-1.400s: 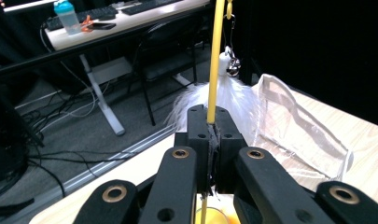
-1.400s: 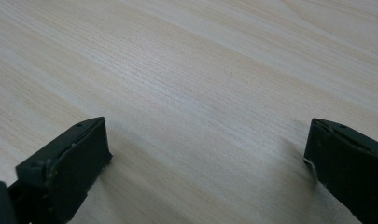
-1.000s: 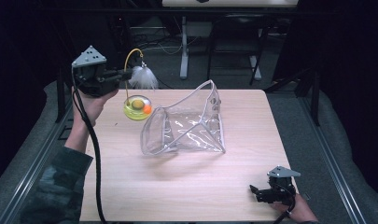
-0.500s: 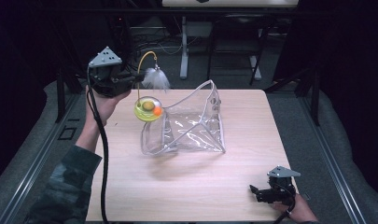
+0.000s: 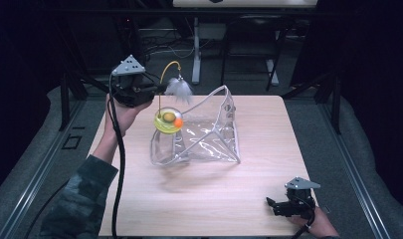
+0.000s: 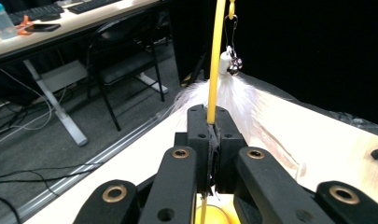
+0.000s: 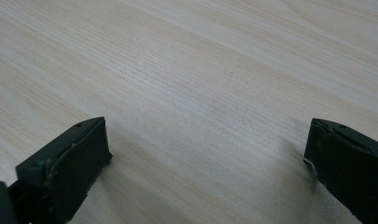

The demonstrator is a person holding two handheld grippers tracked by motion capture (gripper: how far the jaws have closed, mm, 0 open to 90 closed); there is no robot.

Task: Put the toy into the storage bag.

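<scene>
A cat toy hangs from my left gripper (image 5: 158,90), whose jaws are shut on its thin yellow stem (image 6: 215,60). The stem arcs up to a white feather tuft (image 5: 179,88) with a small bell (image 6: 233,67). Below hangs the toy's round yellow base (image 5: 167,121) holding an orange ball and a darker ball. It hovers over the left end of a clear plastic zip bag (image 5: 209,137) that stands crumpled on the wooden table (image 5: 214,199). My right gripper (image 5: 271,204) rests on the table at the near right, its jaws wide open over bare wood (image 7: 205,93).
A metal rail frame runs along the table's left and right sides. Beyond the far edge stand desk legs (image 5: 196,55), a chair (image 6: 126,60) and cables on the floor. A person's sleeve (image 5: 79,199) comes in at the lower left.
My left gripper has carried the toy rightward and slightly down, from beside the bag to over its left end. The right gripper has stayed in place.
</scene>
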